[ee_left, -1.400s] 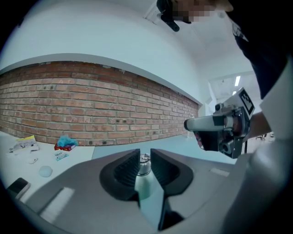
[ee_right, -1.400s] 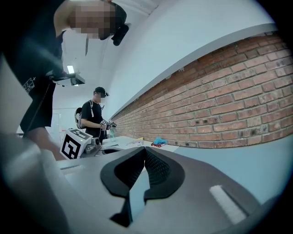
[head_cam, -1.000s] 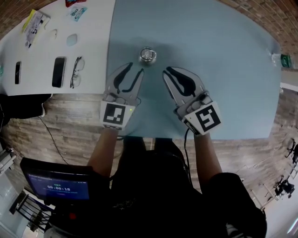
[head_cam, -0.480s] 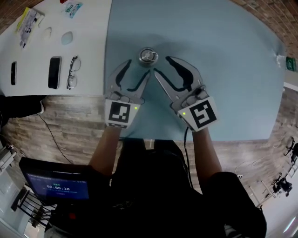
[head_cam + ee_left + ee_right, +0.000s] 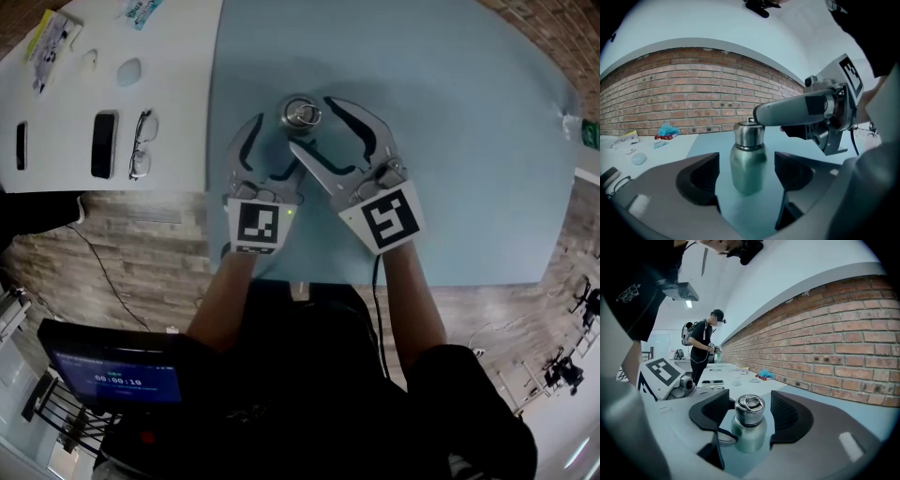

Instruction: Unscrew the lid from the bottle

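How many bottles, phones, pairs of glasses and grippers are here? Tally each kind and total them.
steel bottle: 1
phones: 2
glasses: 1
grippers: 2, the left gripper and the right gripper
Total: 6

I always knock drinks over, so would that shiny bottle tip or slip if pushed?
The bottle looks smooth bare metal, so it is probably slippery and hard, not squashy. It stands upright, taller than it is wide, on the smooth blue table, so a push near the lid might tip it; a low push would likely slide it.
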The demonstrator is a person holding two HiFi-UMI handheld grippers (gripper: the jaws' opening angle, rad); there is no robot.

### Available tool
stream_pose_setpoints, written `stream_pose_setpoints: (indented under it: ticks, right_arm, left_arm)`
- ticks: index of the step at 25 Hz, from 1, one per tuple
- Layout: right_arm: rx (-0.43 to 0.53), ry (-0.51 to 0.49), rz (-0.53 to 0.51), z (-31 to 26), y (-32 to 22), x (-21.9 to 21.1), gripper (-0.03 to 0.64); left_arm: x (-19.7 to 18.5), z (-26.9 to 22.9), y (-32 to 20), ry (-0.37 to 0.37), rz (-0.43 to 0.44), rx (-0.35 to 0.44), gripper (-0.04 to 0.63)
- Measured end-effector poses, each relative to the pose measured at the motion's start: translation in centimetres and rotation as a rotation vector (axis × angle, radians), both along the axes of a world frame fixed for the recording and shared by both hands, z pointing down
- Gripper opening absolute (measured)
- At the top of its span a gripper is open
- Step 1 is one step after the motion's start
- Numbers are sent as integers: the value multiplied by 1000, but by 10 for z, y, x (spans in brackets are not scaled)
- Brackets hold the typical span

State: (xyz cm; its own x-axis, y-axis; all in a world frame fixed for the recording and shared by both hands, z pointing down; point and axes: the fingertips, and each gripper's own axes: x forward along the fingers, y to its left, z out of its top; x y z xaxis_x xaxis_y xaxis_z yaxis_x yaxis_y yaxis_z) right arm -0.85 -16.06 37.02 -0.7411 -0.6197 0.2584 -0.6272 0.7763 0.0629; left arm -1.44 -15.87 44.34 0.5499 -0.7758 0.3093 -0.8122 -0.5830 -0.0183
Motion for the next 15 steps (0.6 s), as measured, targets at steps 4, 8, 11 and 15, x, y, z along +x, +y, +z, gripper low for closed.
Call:
stream_pose_setpoints:
  ticks: [4, 8, 11, 15]
  right_arm:
    - [-6, 47, -20, 17, -3, -7, 284]
    - [-12, 81, -33, 27, -6, -11, 293]
    - [-13, 92, -39, 35, -9, -15, 293]
    - [-8, 108, -54, 38, -11, -18, 295]
  left_arm:
    - [1, 11, -4, 0, -19, -2, 353]
    - [2, 16, -8, 3, -36, 0, 354]
    - [3, 19, -12, 6, -43, 13, 357]
    - [7, 15, -15, 17, -56, 23, 364]
